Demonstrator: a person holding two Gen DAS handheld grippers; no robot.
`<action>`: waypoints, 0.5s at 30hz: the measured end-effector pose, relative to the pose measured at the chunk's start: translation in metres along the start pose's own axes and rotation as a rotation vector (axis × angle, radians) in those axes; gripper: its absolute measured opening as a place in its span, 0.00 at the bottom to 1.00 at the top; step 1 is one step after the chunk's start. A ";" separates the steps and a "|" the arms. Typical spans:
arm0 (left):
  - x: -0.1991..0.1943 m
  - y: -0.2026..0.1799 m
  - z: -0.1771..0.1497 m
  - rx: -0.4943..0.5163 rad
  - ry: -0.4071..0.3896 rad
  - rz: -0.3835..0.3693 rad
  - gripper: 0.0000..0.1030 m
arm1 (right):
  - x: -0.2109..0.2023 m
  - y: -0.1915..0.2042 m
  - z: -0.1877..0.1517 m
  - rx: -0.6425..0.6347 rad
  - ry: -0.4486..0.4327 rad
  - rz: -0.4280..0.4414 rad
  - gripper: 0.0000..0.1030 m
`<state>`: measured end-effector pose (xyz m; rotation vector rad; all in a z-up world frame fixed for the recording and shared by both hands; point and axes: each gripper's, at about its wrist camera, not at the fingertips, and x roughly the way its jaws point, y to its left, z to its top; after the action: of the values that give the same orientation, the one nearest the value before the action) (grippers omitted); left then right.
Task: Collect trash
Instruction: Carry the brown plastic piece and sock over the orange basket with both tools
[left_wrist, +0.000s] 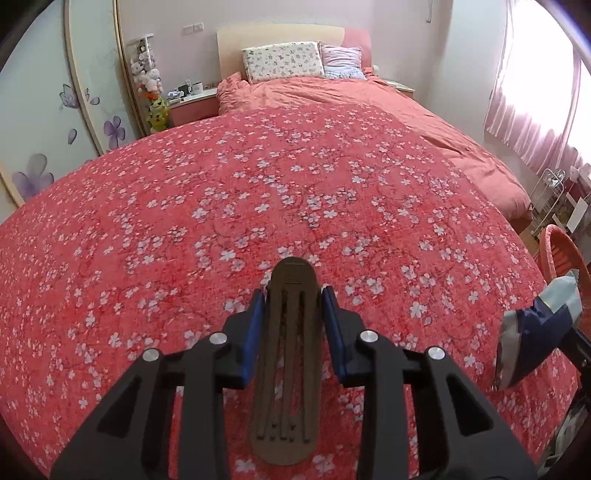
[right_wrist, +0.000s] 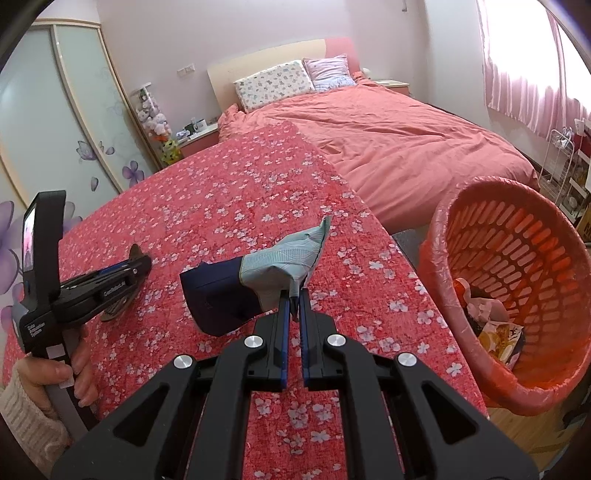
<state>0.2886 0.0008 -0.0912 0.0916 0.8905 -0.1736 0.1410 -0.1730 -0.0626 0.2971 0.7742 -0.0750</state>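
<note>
A flat brown oval piece with raised ribs (left_wrist: 291, 332) sits lengthwise between the blue pads of my left gripper (left_wrist: 293, 295), which is shut on its sides above the red floral blanket (left_wrist: 221, 192). My right gripper (right_wrist: 293, 295) is shut on the corner of a crumpled pale-green and navy wrapper (right_wrist: 255, 280), held up over the blanket. The same wrapper (left_wrist: 543, 325) shows at the right edge of the left wrist view. In the right wrist view the left gripper (right_wrist: 142, 262) is at the far left, the brown piece (right_wrist: 137, 252) poking past its tips.
An orange slatted basket (right_wrist: 491, 236) with a plastic liner stands off the bed's right corner, with several bits of rubbish inside. A hand in a cream sleeve (right_wrist: 55, 376) holds the left gripper's handle. Pillows (left_wrist: 282, 61), a nightstand (left_wrist: 192, 105) and a wire rack (right_wrist: 557, 166) lie beyond.
</note>
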 end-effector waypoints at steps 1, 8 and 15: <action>-0.003 0.003 -0.001 -0.003 -0.002 -0.005 0.31 | -0.001 0.000 0.001 0.001 -0.003 0.001 0.05; -0.043 -0.003 0.010 -0.002 -0.067 -0.037 0.31 | -0.016 -0.007 0.008 0.015 -0.047 -0.003 0.05; -0.084 -0.027 0.025 0.013 -0.133 -0.100 0.31 | -0.036 -0.020 0.015 0.043 -0.104 -0.028 0.05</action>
<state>0.2512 -0.0198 -0.0104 0.0469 0.7616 -0.2752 0.1219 -0.1980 -0.0320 0.3209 0.6740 -0.1323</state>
